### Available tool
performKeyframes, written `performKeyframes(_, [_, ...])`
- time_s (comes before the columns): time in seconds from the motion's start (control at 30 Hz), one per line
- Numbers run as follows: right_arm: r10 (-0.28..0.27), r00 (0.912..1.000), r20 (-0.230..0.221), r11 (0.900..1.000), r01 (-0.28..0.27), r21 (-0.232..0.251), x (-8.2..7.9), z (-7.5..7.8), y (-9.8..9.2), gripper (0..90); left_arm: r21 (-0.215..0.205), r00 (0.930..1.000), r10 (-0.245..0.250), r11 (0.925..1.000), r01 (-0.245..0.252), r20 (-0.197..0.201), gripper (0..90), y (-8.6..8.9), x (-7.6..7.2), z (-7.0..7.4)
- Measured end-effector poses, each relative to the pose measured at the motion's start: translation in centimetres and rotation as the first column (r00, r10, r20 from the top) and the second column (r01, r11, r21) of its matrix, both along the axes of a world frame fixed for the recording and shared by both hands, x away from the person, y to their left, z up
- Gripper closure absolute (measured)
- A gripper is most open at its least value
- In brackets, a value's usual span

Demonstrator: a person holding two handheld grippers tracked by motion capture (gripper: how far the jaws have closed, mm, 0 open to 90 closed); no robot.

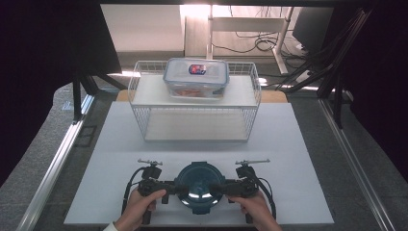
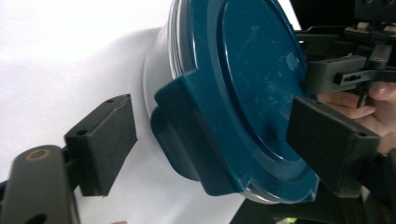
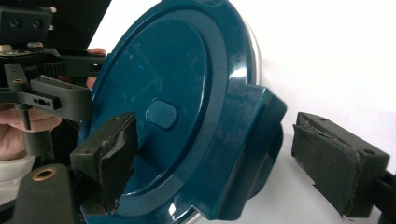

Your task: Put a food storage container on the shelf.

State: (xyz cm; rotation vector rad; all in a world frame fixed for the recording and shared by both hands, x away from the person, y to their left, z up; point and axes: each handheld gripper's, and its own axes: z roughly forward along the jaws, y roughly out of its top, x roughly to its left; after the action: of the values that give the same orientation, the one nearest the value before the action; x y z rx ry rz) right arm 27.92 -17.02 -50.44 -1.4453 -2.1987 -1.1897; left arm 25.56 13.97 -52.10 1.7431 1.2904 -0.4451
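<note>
A round container with a dark teal lid point(image 1: 198, 185) stands on the white table top near its front edge. My left gripper point(image 1: 180, 187) comes in from the left, my right gripper point(image 1: 216, 188) from the right, both level with the lid. In the left gripper view the left gripper point(image 2: 215, 135) straddles a latch tab point(image 2: 187, 135) of the lid point(image 2: 252, 84); one pad stands clear of the tab, the other is over the lid's top. In the right gripper view the right gripper point(image 3: 219, 154) straddles the opposite tab point(image 3: 261, 130) the same way, with a gap at its outer pad point(image 3: 336, 163).
A white wire rack point(image 1: 144, 96) stands behind the container, with a clear rectangular food box point(image 1: 196, 77) on its upper shelf. The white board point(image 1: 288, 159) extends to both sides. Metal rails point(image 1: 57, 163) run along the table's left and right.
</note>
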Motion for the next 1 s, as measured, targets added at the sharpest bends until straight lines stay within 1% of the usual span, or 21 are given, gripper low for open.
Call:
performKeyframes(0.03, [0.003, 0.9999, -0.009, 1.000, -0.003, 0.010, 0.0, -0.1, 0.0, 16.6, -0.010, 1.0000, 0.000, 0.9999, 0.000, -0.008, 18.0, 0.0, 0.0, -0.1])
performKeyframes(0.07, [0.006, 0.9998, -0.018, 1.000, -0.006, 0.020, 0.0, -0.1, 0.1, 18.0, -0.033, 0.9997, -0.005, 0.9994, 0.004, -0.023, 19.4, -0.1, 0.0, -0.2])
performKeyframes(0.1, [0.009, 0.9992, -0.038, 0.999, -0.008, 0.033, -0.1, -0.2, 0.2, 19.9, -0.044, 0.9994, -0.008, 0.9990, 0.007, -0.033, 21.5, -0.1, 0.0, -0.3])
performKeyframes(0.17, [0.006, 0.9979, -0.064, 0.999, -0.003, 0.045, 0.0, -0.3, 0.3, 20.1, -0.036, 0.9993, -0.006, 0.9993, 0.004, -0.037, 24.6, -0.3, -0.2, -0.4])
performKeyframes(0.2, [0.004, 0.9977, -0.067, 0.999, -0.001, 0.047, 0.0, -0.3, 0.3, 21.1, -0.033, 0.9993, -0.001, 0.9995, 0.000, -0.036, 24.7, -0.3, -0.2, -0.3])
performKeyframes(0.3, [-0.011, 0.9955, -0.094, 0.998, 0.016, 0.063, 0.2, -0.4, -0.1, 24.5, -0.045, 0.9981, 0.018, 0.9988, -0.020, -0.059, 28.4, -0.1, -0.2, -0.2])
performKeyframes(0.4, [-0.027, 0.9944, -0.102, 0.997, 0.035, 0.073, 0.2, -0.3, -0.2, 26.8, -0.040, 0.9976, 0.017, 0.9990, -0.020, -0.068, 29.5, -0.1, -0.2, -0.1])
performKeyframes(0.5, [-0.047, 0.9930, -0.108, 0.994, 0.057, 0.090, 0.2, -0.2, -0.4, 30.0, -0.033, 0.9975, 0.024, 0.9991, -0.027, -0.066, 30.8, -0.1, -0.3, 0.2])
performKeyframes(0.6, [-0.052, 0.9932, -0.103, 0.994, 0.062, 0.093, 0.2, -0.1, -0.5, 31.6, -0.030, 0.9968, 0.039, 0.9987, -0.042, -0.070, 32.7, -0.1, -0.4, 0.5])
performKeyframes(0.73, [-0.069, 0.9935, -0.090, 0.992, 0.078, 0.099, 0.0, 0.2, -0.7, 33.9, -0.012, 0.9974, 0.054, 0.9984, -0.055, -0.048, 35.4, -0.3, -0.6, 1.1])
performKeyframes(0.77, [-0.081, 0.9934, -0.081, 0.991, 0.089, 0.098, 0.0, 0.4, -0.7, 34.7, -0.009, 0.9974, 0.060, 0.9981, -0.061, -0.040, 36.3, -0.3, -0.7, 1.3])
performKeyframes(0.8, [-0.075, 0.9952, -0.063, 0.992, 0.081, 0.092, -0.1, 0.5, -0.7, 34.8, -0.007, 0.9976, 0.061, 0.9981, -0.062, -0.034, 36.6, -0.3, -0.7, 1.4])
performKeyframes(0.87, [-0.070, 0.9961, -0.054, 0.994, 0.074, 0.085, -0.2, 0.8, -0.6, 35.0, -0.010, 0.9975, 0.063, 0.9979, -0.064, -0.033, 37.4, -0.2, -0.7, 1.4])
performKeyframes(1.0, [-0.060, 0.9978, -0.027, 0.995, 0.062, 0.073, -0.3, 1.1, -0.4, 35.2, -0.003, 0.9974, 0.071, 0.9975, -0.071, -0.011, 38.3, -0.1, -0.6, 1.8])
